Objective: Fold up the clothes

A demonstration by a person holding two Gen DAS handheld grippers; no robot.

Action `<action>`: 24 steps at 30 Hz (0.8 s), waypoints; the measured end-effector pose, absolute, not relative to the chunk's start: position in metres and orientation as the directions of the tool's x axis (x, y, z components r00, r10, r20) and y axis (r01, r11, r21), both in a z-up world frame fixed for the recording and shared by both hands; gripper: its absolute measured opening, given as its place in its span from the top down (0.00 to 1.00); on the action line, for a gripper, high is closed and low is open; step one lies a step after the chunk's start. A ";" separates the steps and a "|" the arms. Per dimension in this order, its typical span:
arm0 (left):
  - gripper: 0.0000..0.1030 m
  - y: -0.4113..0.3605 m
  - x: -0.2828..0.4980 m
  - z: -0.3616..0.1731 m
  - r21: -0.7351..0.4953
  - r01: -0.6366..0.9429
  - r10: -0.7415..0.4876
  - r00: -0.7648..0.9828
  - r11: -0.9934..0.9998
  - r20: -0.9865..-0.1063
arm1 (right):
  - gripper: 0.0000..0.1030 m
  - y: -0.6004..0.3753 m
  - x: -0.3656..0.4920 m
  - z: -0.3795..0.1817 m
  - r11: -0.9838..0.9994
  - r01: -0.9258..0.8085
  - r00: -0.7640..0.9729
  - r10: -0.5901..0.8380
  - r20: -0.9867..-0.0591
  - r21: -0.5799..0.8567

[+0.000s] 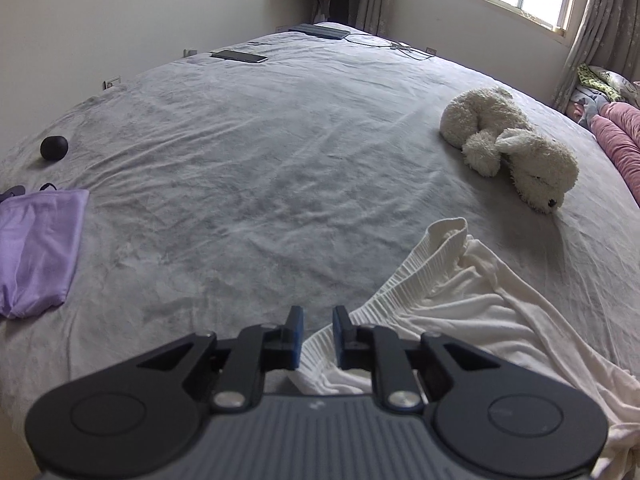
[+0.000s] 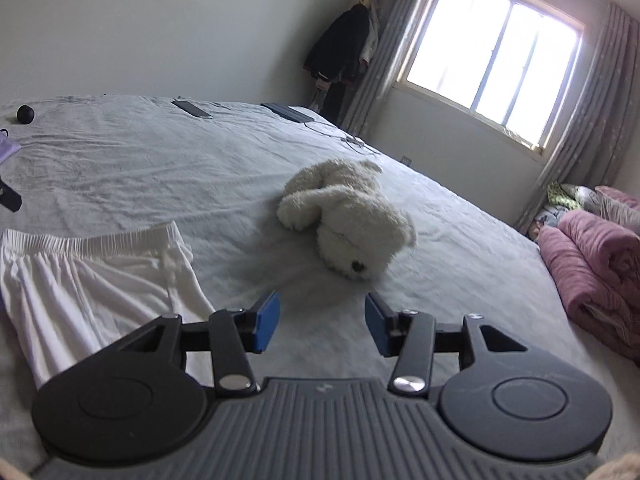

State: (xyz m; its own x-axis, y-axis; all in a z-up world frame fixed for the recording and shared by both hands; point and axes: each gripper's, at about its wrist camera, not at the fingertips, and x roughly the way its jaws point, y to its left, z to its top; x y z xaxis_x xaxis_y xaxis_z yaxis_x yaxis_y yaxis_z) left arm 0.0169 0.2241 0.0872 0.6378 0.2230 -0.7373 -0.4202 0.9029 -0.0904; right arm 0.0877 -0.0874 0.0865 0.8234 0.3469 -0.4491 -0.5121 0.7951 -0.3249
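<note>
Bedding covered nearly all of both views: a grey bed sheet, wrinkled, with the white garment spread over its near side. The garment's ribbed elastic waistband ran diagonally in the left wrist view, and its near end passed under the left gripper. That gripper's blue-padded jaws stood a narrow gap apart above the waistband edge — released, with no cloth pinched between them as far as the view showed.

The right gripper hovered over bare sheet with its jaws spread wide, holding nothing. The garment lay just to its left, waistband along the far edge, and the fabric bunched into folds toward the near side.

A white plush toy lay on the sheet beyond the right gripper, well apart from the garment. At the left side of the bed sat a folded lilac cloth, with a small black ball farther back. Near the far edge lay a phone and a dark flat device with cables trailing from it. A rolled pink blanket rested at the right side of the bed — below a bright window with grey curtains.
</note>
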 end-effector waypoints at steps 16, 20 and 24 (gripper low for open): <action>0.72 0.125 0.048 0.066 0.014 -0.176 0.127 0.648 0.984 -0.751 | 0.51 -0.203 0.008 0.046 0.775 -0.599 0.697 0.382 -0.607 -0.200; 0.72 0.107 0.051 0.063 0.024 -0.137 0.108 0.651 0.990 -0.751 | 0.51 -0.199 0.001 0.040 0.728 -0.666 0.635 0.437 -0.637 -0.165; 0.72 0.101 0.058 0.059 0.021 -0.131 0.101 0.641 0.991 -0.761 | 0.51 -0.193 0.006 0.029 0.736 -0.650 0.634 0.390 -0.668 -0.187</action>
State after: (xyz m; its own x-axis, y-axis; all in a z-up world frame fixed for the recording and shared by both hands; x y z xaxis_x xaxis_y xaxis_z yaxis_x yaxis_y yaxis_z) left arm 0.0580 0.1011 0.0592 0.6408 0.1011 -0.7610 -0.1311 0.9911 0.0213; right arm 0.0056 -0.1926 0.0286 0.6339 0.3903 -0.6677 -0.6503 0.7362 -0.1871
